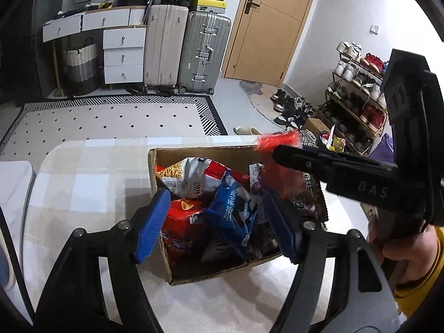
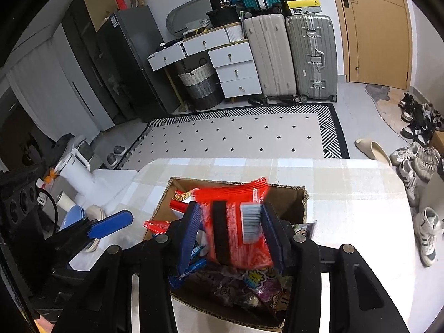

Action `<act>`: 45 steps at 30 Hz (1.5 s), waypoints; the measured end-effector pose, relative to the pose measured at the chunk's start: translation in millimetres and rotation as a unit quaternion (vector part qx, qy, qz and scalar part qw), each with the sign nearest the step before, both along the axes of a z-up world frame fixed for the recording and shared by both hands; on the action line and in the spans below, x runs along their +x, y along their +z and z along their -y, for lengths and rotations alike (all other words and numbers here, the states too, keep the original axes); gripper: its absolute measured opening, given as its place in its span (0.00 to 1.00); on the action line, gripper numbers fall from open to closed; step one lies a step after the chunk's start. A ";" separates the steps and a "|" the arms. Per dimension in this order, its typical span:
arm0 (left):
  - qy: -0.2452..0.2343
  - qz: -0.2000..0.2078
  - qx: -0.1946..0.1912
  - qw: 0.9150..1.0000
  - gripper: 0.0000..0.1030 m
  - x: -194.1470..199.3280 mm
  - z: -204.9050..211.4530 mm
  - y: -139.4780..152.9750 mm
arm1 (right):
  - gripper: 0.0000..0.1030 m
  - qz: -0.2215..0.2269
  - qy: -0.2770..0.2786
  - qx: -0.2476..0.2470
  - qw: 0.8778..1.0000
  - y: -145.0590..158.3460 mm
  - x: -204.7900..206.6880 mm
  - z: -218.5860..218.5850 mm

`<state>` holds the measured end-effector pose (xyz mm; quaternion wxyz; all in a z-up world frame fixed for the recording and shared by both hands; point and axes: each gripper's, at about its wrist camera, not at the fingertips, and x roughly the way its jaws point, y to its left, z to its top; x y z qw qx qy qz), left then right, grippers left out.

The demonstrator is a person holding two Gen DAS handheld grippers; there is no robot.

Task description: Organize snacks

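Between right claw point(image 2: 231, 236) pads (box above): red packet point(image 2: 236, 222).

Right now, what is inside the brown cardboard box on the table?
The brown cardboard box holds snack packets: a blue biscuit pack, a red packet, a white-and-red bag and a purple packet. These cover the box floor and anything beneath them.
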<state>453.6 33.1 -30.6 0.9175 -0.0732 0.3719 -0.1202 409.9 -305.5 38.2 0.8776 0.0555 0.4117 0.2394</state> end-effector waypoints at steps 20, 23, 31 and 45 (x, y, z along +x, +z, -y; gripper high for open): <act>0.013 0.001 0.015 1.000 0.67 -15.9 -8.7 7.3 | 0.47 0.030 -0.007 0.018 0.999 15.8 -25.0 21.6; 0.017 -0.006 0.006 1.000 0.67 -12.7 -13.1 5.3 | 0.47 0.029 -0.011 0.024 0.999 19.3 -24.4 26.6; 0.029 0.000 0.001 1.000 0.75 -18.2 -14.2 11.7 | 0.48 0.043 -0.009 0.044 0.998 33.4 -39.5 36.7; 0.050 0.062 0.028 0.996 0.81 -98.9 -2.4 66.9 | 0.66 0.122 -0.013 0.049 0.991 84.1 -137.3 60.5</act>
